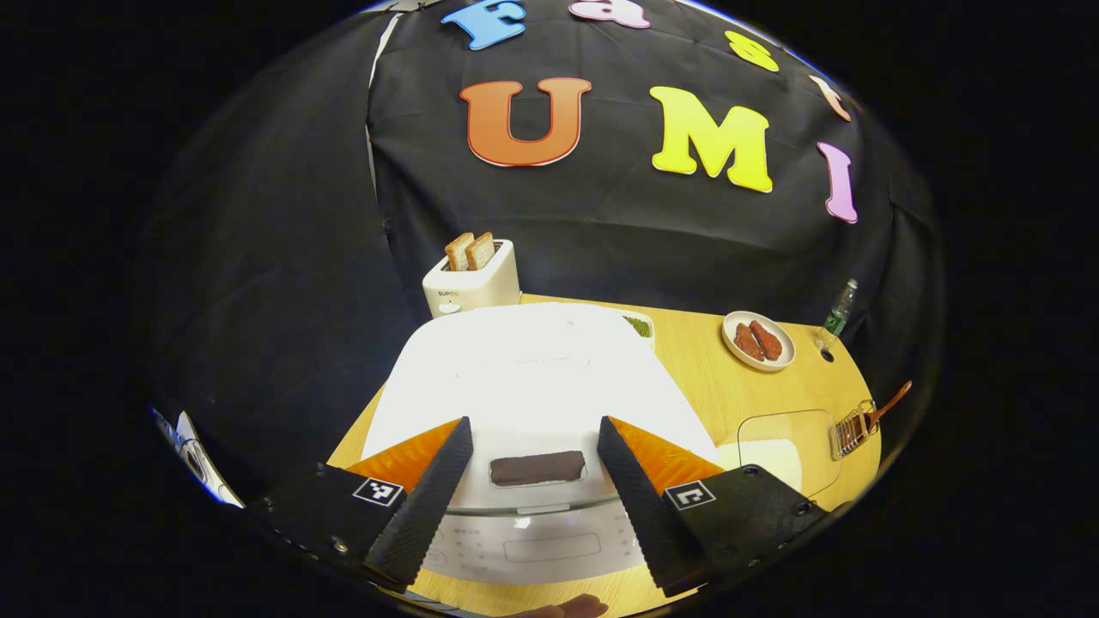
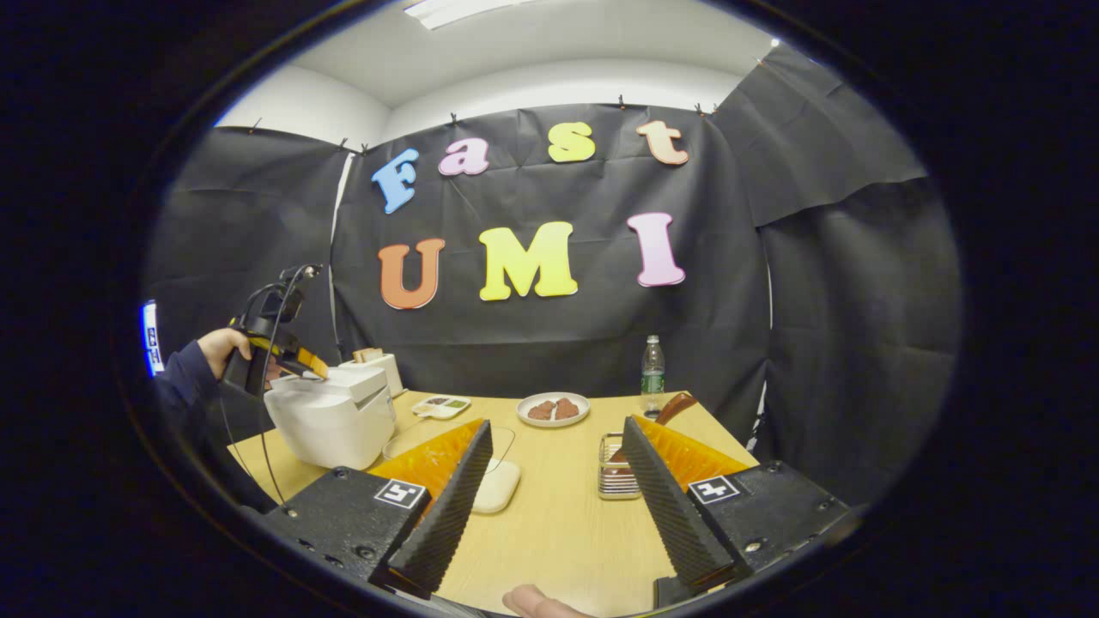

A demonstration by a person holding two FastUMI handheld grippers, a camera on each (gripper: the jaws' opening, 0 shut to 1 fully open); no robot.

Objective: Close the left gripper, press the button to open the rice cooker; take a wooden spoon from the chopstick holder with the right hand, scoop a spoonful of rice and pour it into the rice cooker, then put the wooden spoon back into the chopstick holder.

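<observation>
Hidden: wooden spoon (image 2: pixel 672 407) showing partly behind right gripper (image 2: pixel 556 493).
Left gripper (image 1: pixel 534 481): jaws gaping above rice cooker (image 1: pixel 532 378) button (image 1: pixel 537 468).
Right jaws: hanging open, empty.

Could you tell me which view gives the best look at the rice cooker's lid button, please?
The left gripper view: the dark button sits close, between the open fingers of the left gripper. The right gripper view shows the rice cooker farther off from the side, its button too small to tell.
</observation>
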